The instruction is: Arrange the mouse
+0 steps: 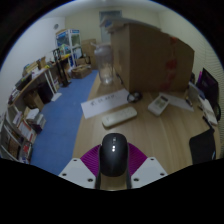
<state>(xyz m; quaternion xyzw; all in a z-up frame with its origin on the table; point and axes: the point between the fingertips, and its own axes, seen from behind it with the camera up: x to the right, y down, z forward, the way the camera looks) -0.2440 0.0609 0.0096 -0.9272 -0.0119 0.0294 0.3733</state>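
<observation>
A black computer mouse (113, 157) sits between my gripper's two fingers (113, 168), its nose pointing ahead toward the table. The purple pads (88, 160) press against both of its sides, so the gripper is shut on it. It is held over the near part of a wooden table (165, 130). The rear of the mouse is hidden between the finger bases.
Ahead on the table lie a white keyboard (119, 117), a long white strip (105, 100), and a small white device (158, 103). A large cardboard box (150, 55) stands beyond. Shelves (25, 110) line the left side by a blue floor (60, 125). A black chair (205, 140) is at the right.
</observation>
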